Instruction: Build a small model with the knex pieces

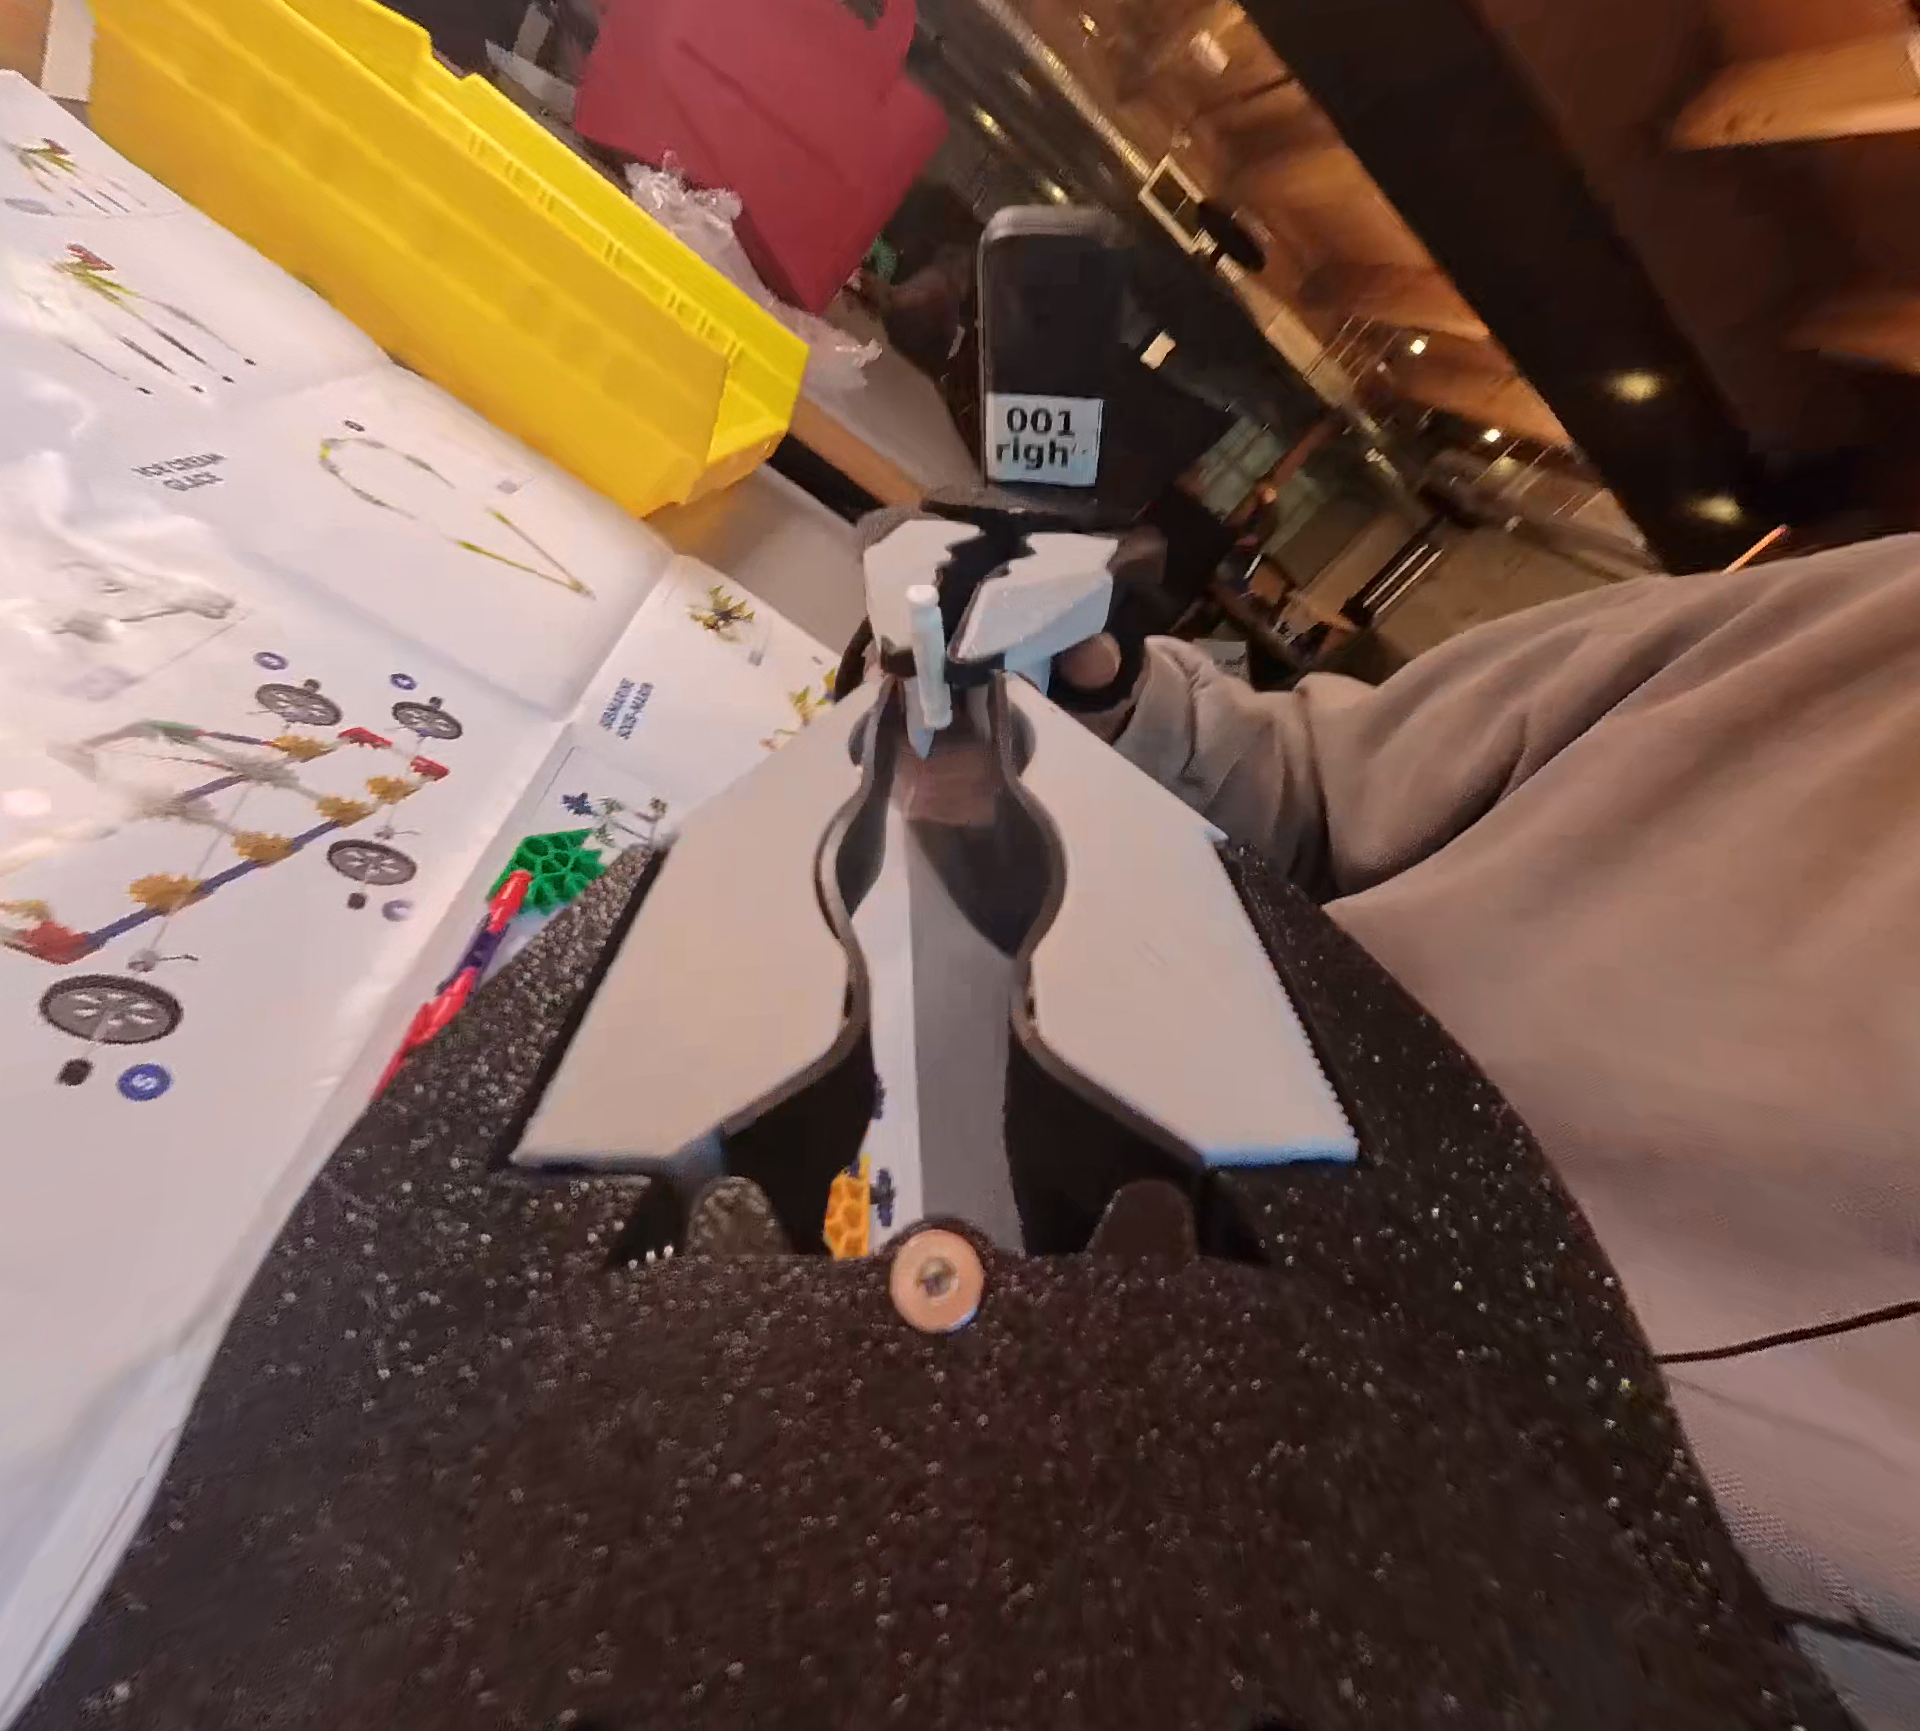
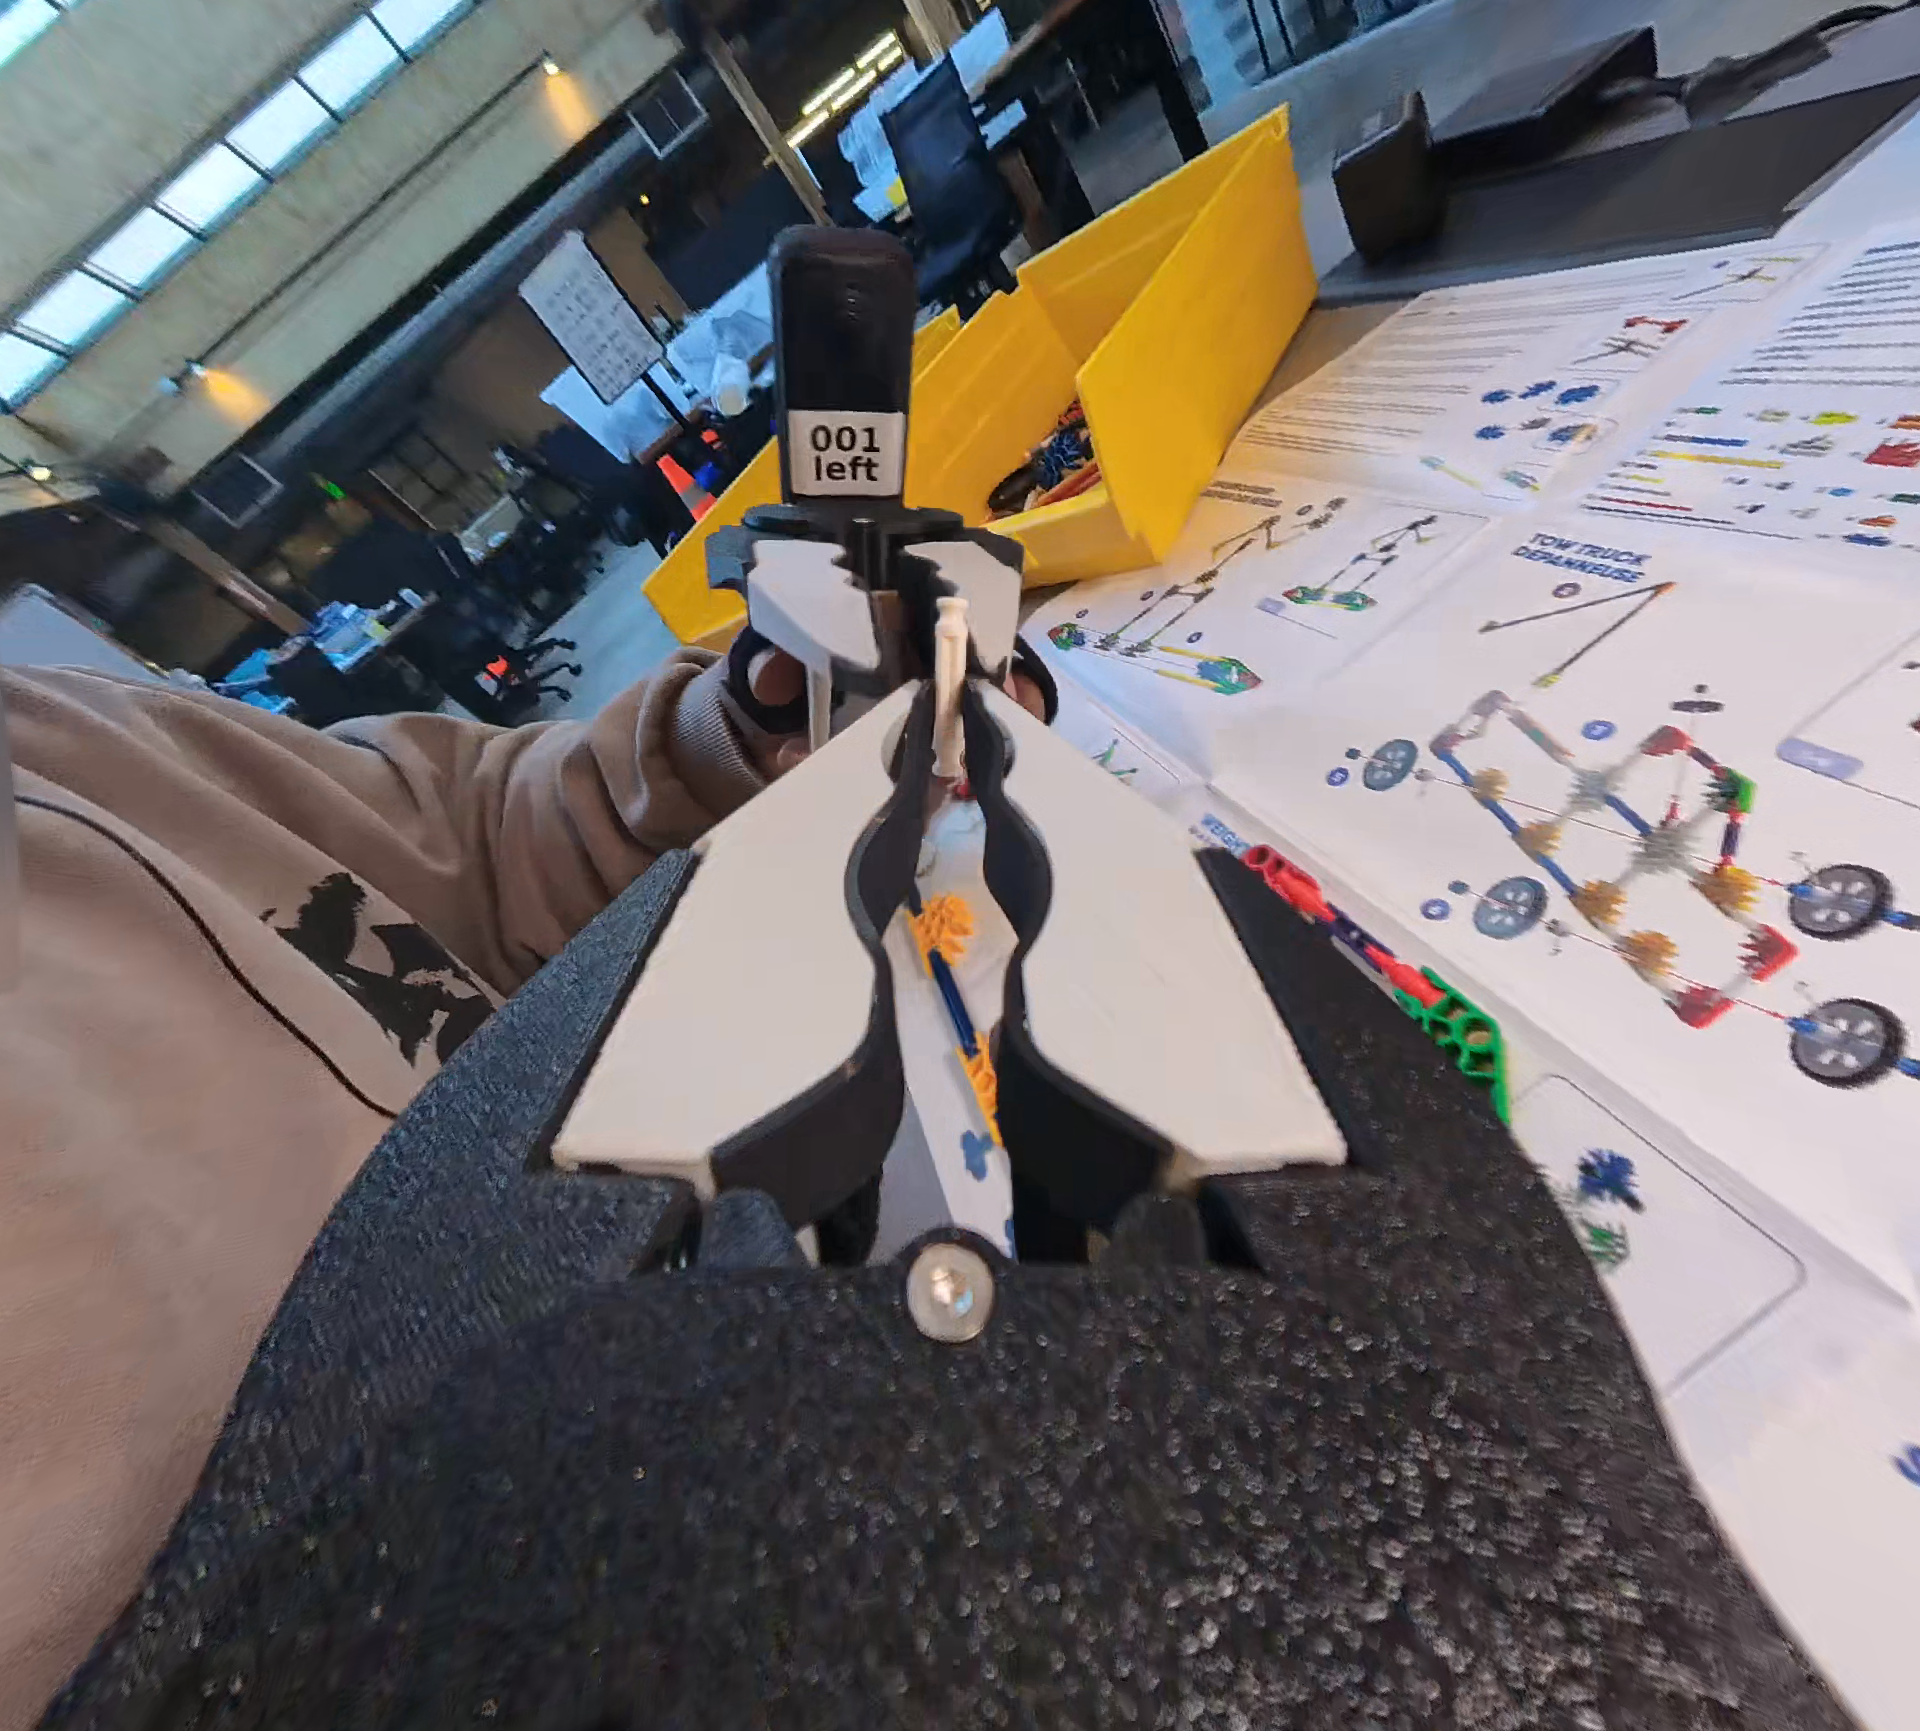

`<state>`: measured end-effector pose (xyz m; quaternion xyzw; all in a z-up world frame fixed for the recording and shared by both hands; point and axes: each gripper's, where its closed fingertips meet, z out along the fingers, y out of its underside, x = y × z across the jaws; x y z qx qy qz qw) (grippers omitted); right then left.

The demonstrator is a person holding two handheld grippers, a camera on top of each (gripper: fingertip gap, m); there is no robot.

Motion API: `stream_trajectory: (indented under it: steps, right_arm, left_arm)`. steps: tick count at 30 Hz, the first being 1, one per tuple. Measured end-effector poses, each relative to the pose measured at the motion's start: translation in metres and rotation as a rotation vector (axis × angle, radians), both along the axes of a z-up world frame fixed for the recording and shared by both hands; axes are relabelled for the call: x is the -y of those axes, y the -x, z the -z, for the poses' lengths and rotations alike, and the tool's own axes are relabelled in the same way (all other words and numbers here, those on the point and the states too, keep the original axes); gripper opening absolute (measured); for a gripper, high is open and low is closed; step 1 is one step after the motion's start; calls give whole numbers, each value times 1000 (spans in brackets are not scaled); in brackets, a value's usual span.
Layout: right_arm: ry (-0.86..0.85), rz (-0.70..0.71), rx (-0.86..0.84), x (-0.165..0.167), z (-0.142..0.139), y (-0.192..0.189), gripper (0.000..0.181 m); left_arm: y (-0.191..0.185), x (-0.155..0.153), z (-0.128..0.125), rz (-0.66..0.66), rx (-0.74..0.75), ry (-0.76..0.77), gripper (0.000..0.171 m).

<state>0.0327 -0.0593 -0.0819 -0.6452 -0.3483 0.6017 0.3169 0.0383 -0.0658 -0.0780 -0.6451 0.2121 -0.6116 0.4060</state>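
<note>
My left gripper (image 1: 925, 710) is shut on a short white plastic rod (image 1: 925, 658) that stands upright at its tips. My right gripper (image 2: 948, 713) meets it head-on and is shut on the same white rod (image 2: 948, 673). Each gripper shows in the other's view, the right one (image 1: 987, 585) and the left one (image 2: 883, 606), tip to tip in the air above the table. Below them lies a partly built toy model of red, blue and green pieces (image 2: 1392, 964), also in the left wrist view (image 1: 499, 912). An orange connector on a blue rod (image 2: 940, 928) shows through the finger gap.
A large printed instruction sheet (image 1: 312, 538) (image 2: 1558, 642) covers the table. Yellow bins (image 1: 416, 206) (image 2: 1174, 351) stand behind it, one holding loose pieces. A red case (image 1: 758, 71) is farther back. A beige sleeve (image 1: 1455, 746) (image 2: 312, 798) fills one side. My left and right fingertips are right by each other.
</note>
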Motion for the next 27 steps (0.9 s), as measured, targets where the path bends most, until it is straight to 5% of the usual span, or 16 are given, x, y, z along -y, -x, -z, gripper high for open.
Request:
stream_trajectory:
  steps: [14,18,24,27]
  right_arm:
    - [-252,69,147,6,16,1,6]
    - [-527,35,274,8,22,-1,19]
    - [-1217,-94,541,5,28,-6,41]
    - [-1317,-178,599,8,35,-5,44]
  left_arm:
    - [-1,-3,11,3,17,88,3]
    - [0,-3,15,27,29,137,3]
    - [-3,-1,25,59,-1,200,3]
    - [-6,1,30,72,-21,221,2]
